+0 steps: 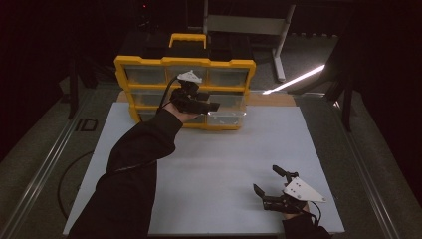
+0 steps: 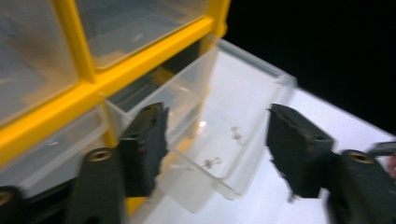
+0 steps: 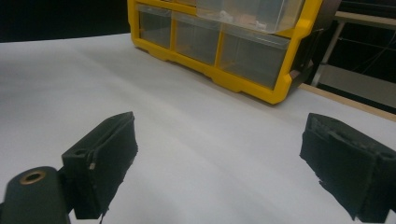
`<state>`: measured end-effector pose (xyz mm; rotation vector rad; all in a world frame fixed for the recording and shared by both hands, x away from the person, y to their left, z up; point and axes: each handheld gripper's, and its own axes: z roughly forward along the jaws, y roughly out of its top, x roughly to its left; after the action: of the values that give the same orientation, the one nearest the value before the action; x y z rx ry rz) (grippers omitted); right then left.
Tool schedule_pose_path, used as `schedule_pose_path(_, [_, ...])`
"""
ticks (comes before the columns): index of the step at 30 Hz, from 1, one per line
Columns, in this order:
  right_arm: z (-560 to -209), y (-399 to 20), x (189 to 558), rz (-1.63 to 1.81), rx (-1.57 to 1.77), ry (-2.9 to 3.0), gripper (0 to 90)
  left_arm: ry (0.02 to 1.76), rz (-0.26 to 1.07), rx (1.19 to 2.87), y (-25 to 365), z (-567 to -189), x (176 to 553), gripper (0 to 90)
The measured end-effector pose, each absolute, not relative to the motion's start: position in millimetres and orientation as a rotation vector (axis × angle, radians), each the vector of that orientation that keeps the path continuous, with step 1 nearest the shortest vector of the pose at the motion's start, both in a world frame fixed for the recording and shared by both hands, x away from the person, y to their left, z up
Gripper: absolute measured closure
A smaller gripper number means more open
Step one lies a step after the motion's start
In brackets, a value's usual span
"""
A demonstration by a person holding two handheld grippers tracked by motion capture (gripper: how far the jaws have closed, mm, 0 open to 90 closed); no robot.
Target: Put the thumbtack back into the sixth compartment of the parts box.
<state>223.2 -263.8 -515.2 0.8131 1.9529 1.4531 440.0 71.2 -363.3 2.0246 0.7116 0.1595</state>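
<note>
A yellow organiser cabinet (image 1: 184, 62) with clear drawers stands at the far side of the white mat. Its lower right drawer (image 1: 226, 117) is pulled out. In the left gripper view this clear drawer (image 2: 243, 107) holds a few small screws (image 2: 212, 162). My left gripper (image 1: 213, 106) hovers just in front of the drawer, and its jaws (image 2: 217, 116) stand apart on either side of the drawer's front without pressing on it. My right gripper (image 1: 266, 179) rests low near the mat's front right, open (image 3: 219, 126), with nothing between its pads.
The white mat (image 1: 224, 149) covers the table between the cabinet and the front edge. In the right gripper view the cabinet (image 3: 243, 79) sits far ahead with the pulled drawer (image 3: 252, 14) at the top. A metal stand (image 1: 278, 45) rises behind the table.
</note>
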Motion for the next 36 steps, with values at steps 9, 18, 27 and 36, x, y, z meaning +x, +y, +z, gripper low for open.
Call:
schedule_pose_path(9, [-515.5, -264.0, 222.5, 1.447, 0.816, 1.957, 10.2, 0.635, 0.044, 2.033, 80.6, -370.4, 429.8, 4.6])
schedule_pose_path(18, [-515.5, -264.5, 221.8, 1.441, 0.821, 1.956, 10.2, 0.615, 0.051, 2.012, 92.4, -384.3, 415.6, 0.2])
schedule_pose_path(27, [-515.2, -264.7, 221.4, 1.433, 0.82, 1.952, 10.2, 0.614, 0.094, 1.963, 113.3, -396.5, 402.0, 0.2])
schedule_pose_path(36, [-515.6, -263.6, 222.0, 1.432, 0.819, 1.959, 10.2, 0.596, 0.111, 1.947, 138.3, -409.6, 381.2, 0.2])
